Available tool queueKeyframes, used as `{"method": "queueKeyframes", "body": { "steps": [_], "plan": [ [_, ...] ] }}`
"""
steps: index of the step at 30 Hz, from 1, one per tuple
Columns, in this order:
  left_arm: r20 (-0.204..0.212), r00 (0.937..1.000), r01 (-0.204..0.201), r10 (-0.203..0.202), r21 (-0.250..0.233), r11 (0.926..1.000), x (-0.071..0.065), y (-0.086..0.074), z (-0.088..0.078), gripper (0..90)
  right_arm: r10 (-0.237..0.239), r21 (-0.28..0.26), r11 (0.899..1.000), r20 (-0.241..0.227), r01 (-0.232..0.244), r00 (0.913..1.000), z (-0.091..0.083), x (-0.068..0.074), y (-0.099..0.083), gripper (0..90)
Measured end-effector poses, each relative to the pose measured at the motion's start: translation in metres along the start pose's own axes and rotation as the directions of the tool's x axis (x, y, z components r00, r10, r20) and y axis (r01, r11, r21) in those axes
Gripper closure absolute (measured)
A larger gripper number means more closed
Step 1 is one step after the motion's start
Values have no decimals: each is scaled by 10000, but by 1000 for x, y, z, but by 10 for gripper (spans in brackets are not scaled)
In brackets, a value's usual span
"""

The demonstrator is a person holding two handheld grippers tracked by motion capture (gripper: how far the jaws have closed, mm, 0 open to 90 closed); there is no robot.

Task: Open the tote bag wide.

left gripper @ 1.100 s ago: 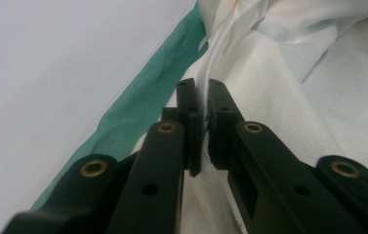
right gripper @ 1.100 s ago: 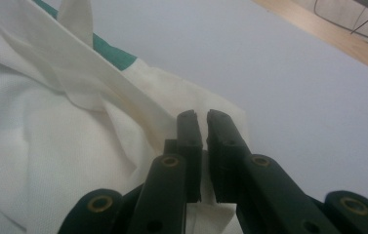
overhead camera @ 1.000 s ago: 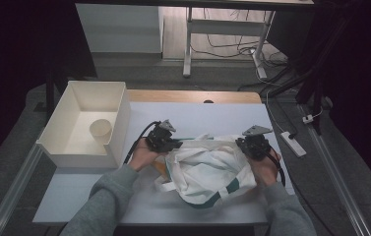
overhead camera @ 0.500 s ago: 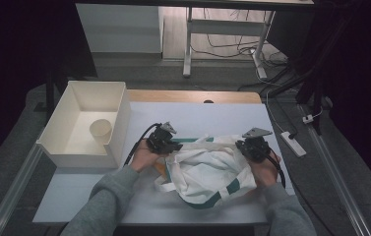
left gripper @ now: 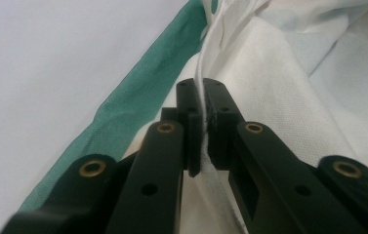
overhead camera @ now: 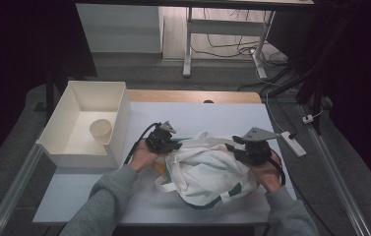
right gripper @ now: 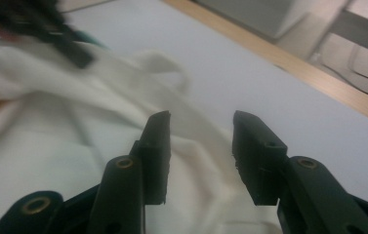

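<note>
A white cloth bag point(overhead camera: 207, 169) with green trim lies crumpled in the middle of the table. My left gripper point(overhead camera: 169, 144) is at the bag's left edge, and in the left gripper view point(left gripper: 202, 124) its jaws are shut on a thin white fold of the bag point(left gripper: 289, 92) beside the green trim point(left gripper: 137, 112). My right gripper point(overhead camera: 237, 147) hovers over the bag's right side. In the right gripper view point(right gripper: 200, 129) its jaws stand open above the white cloth point(right gripper: 64, 146), with nothing between them.
A white open box point(overhead camera: 119, 105) holding a paper cup point(overhead camera: 100, 129) stands at the table's left. A white power strip point(overhead camera: 293, 142) lies past the right edge. A wooden strip point(overhead camera: 193, 96) runs along the far edge. The person's grey sleeves point(overhead camera: 104, 201) come in from the bottom.
The left gripper has shifted slightly right along the bag's left edge. The right gripper and the bag have hardly moved.
</note>
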State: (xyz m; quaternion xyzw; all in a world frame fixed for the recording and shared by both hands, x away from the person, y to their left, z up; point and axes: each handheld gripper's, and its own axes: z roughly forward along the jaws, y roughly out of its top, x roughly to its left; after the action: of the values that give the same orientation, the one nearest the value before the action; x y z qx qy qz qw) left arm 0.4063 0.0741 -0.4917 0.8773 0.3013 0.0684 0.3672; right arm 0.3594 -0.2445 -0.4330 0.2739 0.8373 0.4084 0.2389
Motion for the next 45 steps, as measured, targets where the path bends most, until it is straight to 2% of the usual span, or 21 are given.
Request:
{"method": "queueKeyframes", "body": {
  "steps": [2,4,6,11,13,15,17,20,22,30,31,33,34,35,38,43,45],
  "plan": [
    [-15,10000,-21,21,-31,10000,0,0,-1,850,-207,179,9996,-604,218,9980,2,15,7,565],
    [-1,10000,-16,16,-41,10000,0,0,-1,850,-338,318,9988,-1297,382,9910,7,28,12,554],
    [4,10000,-27,27,-46,10000,0,0,-1,850,-559,528,9964,-1722,658,9835,12,39,15,543],
    [13,10000,-6,6,-34,10000,0,0,0,850,-1013,798,9891,-2397,1236,9655,17,62,23,527],
    [6,10000,1,-1,-24,10000,0,0,0,850,-1300,975,9819,-2755,1622,9525,21,70,27,515],
    [6,10000,0,0,-10,10000,0,0,0,850,-1680,1117,9719,-2887,2074,9426,27,78,31,501],
    [8,10000,-2,2,0,10000,0,0,0,850,-1660,1305,9681,-3062,2140,9374,36,82,31,500],
    [14,10000,-10,10,-11,10000,0,0,0,850,-1044,1960,9656,-3103,1711,9449,54,77,24,512],
    [38,10000,-1,1,-9,10000,0,0,1,850,-520,2246,9654,-3319,1325,9419,64,73,17,521],
    [25,10000,-20,20,28,10000,0,0,0,850,-708,2862,9411,-3536,1800,9327,95,81,4,508],
    [18,10000,6,-6,20,10000,0,0,1,850,-643,2953,9386,-3579,1782,9315,98,82,2,531],
    [3,10000,55,-55,5,10000,1,-1,0,850,-675,3174,9294,-3557,1884,9322,102,83,-1,648],
    [-23,10000,71,-71,-15,10000,1,-1,0,850,-797,3292,9228,-3449,2000,9353,102,84,-2,700],
    [-63,9999,78,-78,-38,10000,2,-1,0,851,-912,3259,9230,-3308,2044,9393,101,85,-3,757],
    [-151,9999,65,-66,-34,10000,2,-1,-1,853,-1193,3234,9190,-3175,2256,9407,95,86,-2,884],
    [-200,9998,31,-30,39,10000,1,-1,0,856,-1383,3078,9192,-3316,2456,9332,78,87,1,895],
    [-227,9997,-57,58,56,10000,-1,0,0,856,-1536,2883,9233,-3284,2537,9320,69,88,2,895]
  ]
}}
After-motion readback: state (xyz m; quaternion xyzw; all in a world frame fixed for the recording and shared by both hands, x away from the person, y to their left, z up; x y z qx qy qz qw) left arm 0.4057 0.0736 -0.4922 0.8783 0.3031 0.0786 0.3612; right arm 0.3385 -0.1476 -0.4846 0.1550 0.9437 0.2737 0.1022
